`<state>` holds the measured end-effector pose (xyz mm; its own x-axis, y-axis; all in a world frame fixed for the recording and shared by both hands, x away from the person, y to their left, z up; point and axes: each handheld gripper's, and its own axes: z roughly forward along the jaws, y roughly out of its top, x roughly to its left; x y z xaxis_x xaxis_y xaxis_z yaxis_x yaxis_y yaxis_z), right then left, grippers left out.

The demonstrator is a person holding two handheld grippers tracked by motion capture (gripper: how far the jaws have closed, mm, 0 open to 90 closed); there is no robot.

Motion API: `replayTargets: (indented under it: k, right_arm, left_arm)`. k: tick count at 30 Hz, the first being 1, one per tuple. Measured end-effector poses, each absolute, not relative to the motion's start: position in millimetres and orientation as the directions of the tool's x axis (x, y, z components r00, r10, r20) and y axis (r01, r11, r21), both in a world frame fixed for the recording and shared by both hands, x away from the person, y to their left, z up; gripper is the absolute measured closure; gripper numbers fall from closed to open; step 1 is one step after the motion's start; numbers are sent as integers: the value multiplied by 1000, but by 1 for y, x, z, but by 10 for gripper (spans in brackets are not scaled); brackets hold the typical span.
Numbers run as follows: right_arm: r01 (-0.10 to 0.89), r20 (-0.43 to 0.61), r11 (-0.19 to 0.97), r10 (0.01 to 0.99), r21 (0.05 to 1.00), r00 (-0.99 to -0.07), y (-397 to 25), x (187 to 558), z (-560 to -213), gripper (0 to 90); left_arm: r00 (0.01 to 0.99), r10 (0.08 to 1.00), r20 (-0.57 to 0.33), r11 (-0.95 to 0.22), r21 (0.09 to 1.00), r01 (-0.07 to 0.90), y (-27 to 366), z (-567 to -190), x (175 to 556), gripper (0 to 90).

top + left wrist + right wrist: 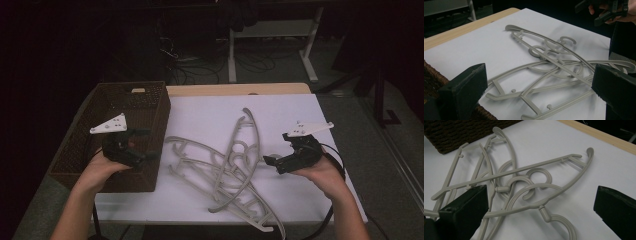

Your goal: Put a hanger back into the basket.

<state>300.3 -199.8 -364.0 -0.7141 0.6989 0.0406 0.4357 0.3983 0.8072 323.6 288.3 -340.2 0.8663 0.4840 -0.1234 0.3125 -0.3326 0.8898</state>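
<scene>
Several grey plastic hangers (235, 165) lie tangled in a pile on the white table top (210, 110). My left gripper (149, 145) is held over the right wall of a brown wicker basket (160, 120), left of the pile, with its jaws wide open and nothing between them. In the left gripper view the hangers (554, 60) lie ahead between its jaws. My right gripper (275, 148) hovers just right of the pile, also open and holding nothing. The right gripper view looks down on the hooks of the hangers (524, 180), with the basket (461, 132) behind them.
The basket's inside looks dark and I cannot tell what it holds. A wooden strip (240, 89) runs along the table's far edge. Beyond it stand desk legs (232, 55) and cables on a dark floor. Bare white surface lies behind the hangers.
</scene>
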Motion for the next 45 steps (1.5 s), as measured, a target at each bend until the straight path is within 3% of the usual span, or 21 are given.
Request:
replayTargets:
  k: [12,20,28,39,45]
  right_arm:
    - [499,45,390,752,774,-658,-196,308,-371,21]
    - [566,65,358,803,743,-593,-186,328,-379,133]
    - [614,65,359,827,703,-558,-167,349,-389,187]
    - [727,101,359,857,585,-505,-152,370,-415,410]
    - [770,122,356,866,530,-485,-146,376,-427,485]
  left_arm:
    - [869,477,-133,-334,887,319,285,-340,325,0]
    - [868,479,-131,-331,889,317,284,-339,324,0]
    - [871,473,-137,-330,888,319,283,-340,323,0]
    - [870,473,-138,-330,888,320,283,-340,322,0]
    - [871,472,-136,-330,889,318,283,-340,322,0]
